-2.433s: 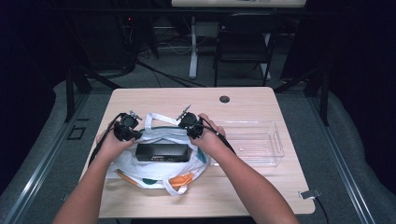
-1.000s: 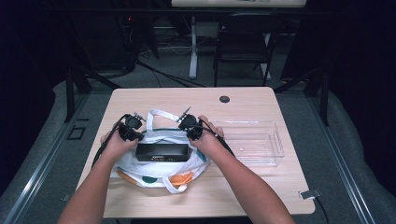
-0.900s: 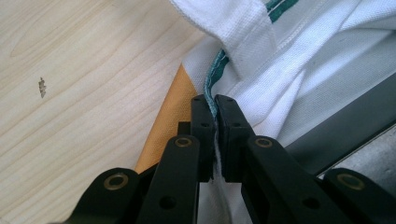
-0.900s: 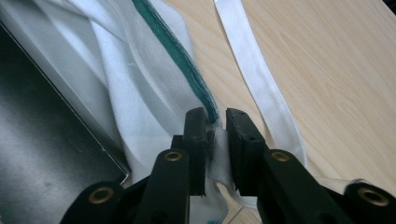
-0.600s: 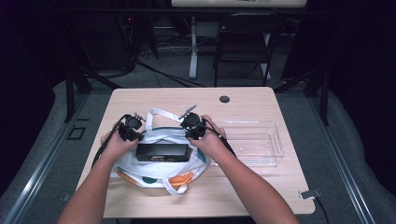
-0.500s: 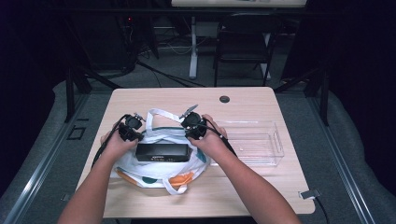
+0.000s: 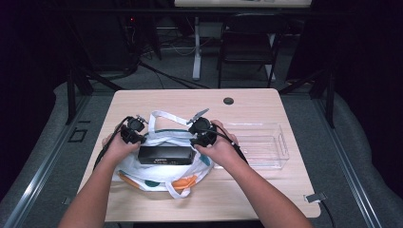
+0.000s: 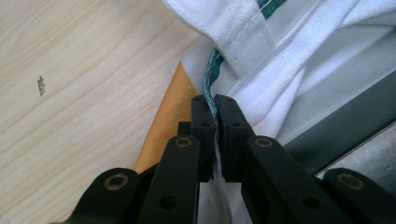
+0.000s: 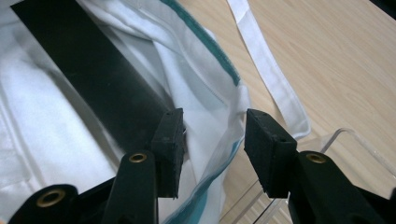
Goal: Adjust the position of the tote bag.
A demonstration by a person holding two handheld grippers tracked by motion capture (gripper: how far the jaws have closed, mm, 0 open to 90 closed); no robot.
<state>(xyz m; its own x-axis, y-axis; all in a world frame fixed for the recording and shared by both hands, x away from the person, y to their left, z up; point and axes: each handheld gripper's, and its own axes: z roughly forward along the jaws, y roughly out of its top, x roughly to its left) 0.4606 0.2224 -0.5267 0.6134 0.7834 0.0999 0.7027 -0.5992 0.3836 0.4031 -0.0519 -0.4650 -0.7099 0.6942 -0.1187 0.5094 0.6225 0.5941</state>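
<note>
White canvas is bunching between the left gripper [image 8: 215, 135] pads — the jaws are clamping tight on the green-trimmed rim of the tote bag [image 7: 164, 172], near the bag's left corner, with an orange patch of the fabric lying just under them. In the high view the left gripper [image 7: 132, 134] is sitting at the bag's far left edge, the forearm coming in low from the bottom of the picture.

The right gripper [image 9: 212, 140] is standing unclenched: its jaws have just been opening, and the bag's rim is passing loosely between the pads without being pressed. Seen from above, the right gripper [image 7: 202, 133] is hovering at the bag's far right edge, the hand curled around its body.

A black box [image 7: 165, 154] is lying flat in the bag's mouth, between the two grippers. The bag is resting on the near half of the wooden table [image 7: 266, 102], its white strap [image 7: 164, 116] looping toward the far side. A clear plastic bin [image 7: 263, 145] is sitting just to the right of the bag, close beside the right hand. A pale strip of print on the box is too small to read.
</note>
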